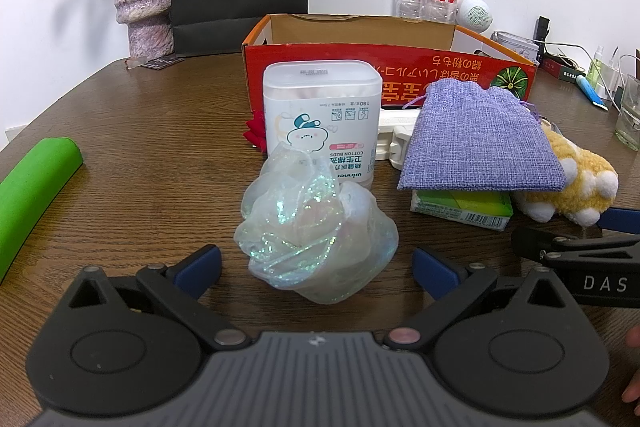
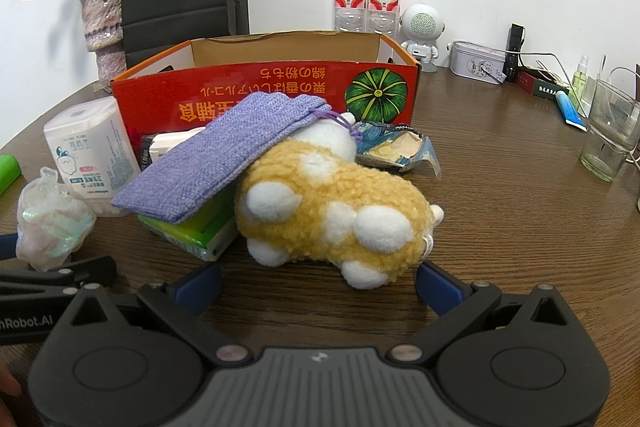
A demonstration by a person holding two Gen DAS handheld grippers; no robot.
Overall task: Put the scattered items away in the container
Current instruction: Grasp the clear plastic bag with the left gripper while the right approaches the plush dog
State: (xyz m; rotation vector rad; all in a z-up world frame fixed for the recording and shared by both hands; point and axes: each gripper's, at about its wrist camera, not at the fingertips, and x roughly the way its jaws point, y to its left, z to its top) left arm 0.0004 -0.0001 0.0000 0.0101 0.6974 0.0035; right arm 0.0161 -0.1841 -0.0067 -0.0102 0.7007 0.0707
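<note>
Here, left tongs [image 1: 316, 273] splayed around iridescent pouf [image 1: 316, 239], red box [image 1: 384, 71] rim behind.

1. Open red box [image 2: 264, 95], upright at the back;
2. Iridescent mesh pouch [image 1: 316, 239], cotton bud tub [image 1: 322, 119] behind it;
3. Purple bag [image 2: 224, 159] resting on green pack [image 2: 200, 231] and plush toy [image 2: 332, 203].

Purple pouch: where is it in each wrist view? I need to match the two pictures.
Left wrist: purple pouch right of centre, lying on the green box, left of the plush toy.
Right wrist: purple pouch left of centre, draped over the plush toy.
Shared landmark: red cardboard box behind it.
</note>
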